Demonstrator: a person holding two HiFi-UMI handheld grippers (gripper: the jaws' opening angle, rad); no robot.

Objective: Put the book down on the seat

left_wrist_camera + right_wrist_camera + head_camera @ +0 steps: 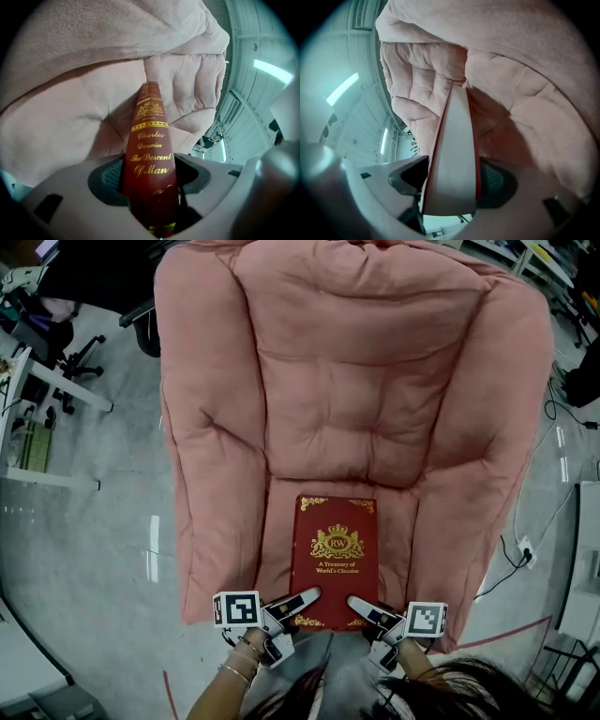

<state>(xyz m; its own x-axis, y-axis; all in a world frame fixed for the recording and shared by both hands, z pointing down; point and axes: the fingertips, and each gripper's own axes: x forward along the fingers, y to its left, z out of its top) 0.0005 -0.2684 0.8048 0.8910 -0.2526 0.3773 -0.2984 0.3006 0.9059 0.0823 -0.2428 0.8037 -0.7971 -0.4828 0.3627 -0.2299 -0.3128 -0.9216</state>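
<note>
A dark red book (335,559) with gold print lies flat on the seat (278,531) of a pink padded chair (309,399), its near edge toward me. My left gripper (298,604) is at the book's near left corner. In the left gripper view the spine (150,154) stands between the jaws and both pads press on it. My right gripper (366,610) is at the near right corner. There the white page edge (454,154) fills the space between the jaws, with the far pad just off it.
The chair's thick arms (202,484) rise on both sides of the seat and its back (366,352) beyond. Grey floor (112,521) lies to the left, with desk legs and an office chair base (80,362). Cables and a socket strip (527,551) lie at the right.
</note>
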